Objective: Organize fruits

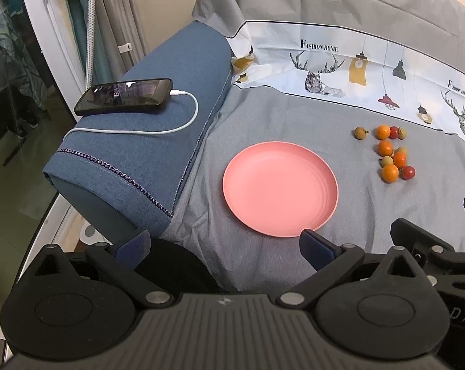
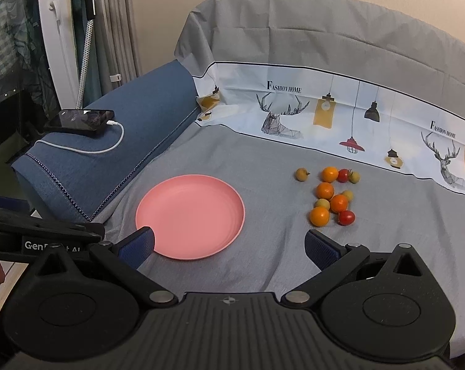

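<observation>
An empty pink plate lies on the grey sheet. To its right sits a cluster of small fruits: several oranges, two red cherry tomatoes, and several small tan-green fruits. My left gripper is open and empty, near the plate's near edge. My right gripper is open and empty, in front of the plate and fruits. Part of the right gripper shows at the right edge of the left wrist view.
A blue sofa arm stands at left with a black phone and white charging cable on it. A patterned white cloth band runs along the back.
</observation>
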The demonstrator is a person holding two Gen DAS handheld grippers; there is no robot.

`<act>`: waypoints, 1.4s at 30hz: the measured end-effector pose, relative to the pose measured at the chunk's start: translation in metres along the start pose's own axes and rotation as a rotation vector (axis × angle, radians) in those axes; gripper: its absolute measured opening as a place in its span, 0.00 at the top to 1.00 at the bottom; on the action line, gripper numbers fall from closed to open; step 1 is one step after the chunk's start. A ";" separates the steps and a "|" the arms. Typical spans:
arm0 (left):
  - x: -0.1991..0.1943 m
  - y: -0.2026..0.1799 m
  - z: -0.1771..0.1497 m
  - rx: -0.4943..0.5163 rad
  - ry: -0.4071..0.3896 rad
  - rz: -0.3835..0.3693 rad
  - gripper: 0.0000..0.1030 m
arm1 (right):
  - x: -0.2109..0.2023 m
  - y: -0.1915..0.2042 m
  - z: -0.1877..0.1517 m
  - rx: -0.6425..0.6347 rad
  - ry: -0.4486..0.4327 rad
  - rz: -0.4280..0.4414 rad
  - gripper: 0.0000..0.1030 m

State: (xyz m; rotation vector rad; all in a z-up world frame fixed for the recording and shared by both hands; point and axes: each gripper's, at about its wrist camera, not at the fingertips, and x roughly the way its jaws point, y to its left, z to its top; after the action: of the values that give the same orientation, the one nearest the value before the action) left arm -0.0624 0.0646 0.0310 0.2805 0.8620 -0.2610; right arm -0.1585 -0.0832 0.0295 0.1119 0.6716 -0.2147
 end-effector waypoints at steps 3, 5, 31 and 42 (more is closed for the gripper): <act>0.001 -0.001 0.000 0.004 0.002 0.000 0.00 | 0.000 0.000 -0.001 -0.001 -0.002 -0.002 0.01; 0.001 -0.001 0.001 0.004 0.005 0.002 0.00 | 0.000 0.000 -0.003 -0.002 -0.003 -0.001 0.01; 0.015 -0.009 0.001 0.031 0.058 0.000 0.00 | 0.009 -0.019 -0.004 0.080 0.020 0.007 0.01; 0.027 -0.022 0.007 0.055 0.070 -0.034 0.00 | 0.018 -0.045 -0.008 0.163 0.000 -0.026 0.01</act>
State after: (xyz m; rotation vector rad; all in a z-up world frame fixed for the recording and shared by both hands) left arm -0.0481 0.0384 0.0120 0.3285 0.9304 -0.3081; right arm -0.1604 -0.1281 0.0103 0.2596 0.6549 -0.2950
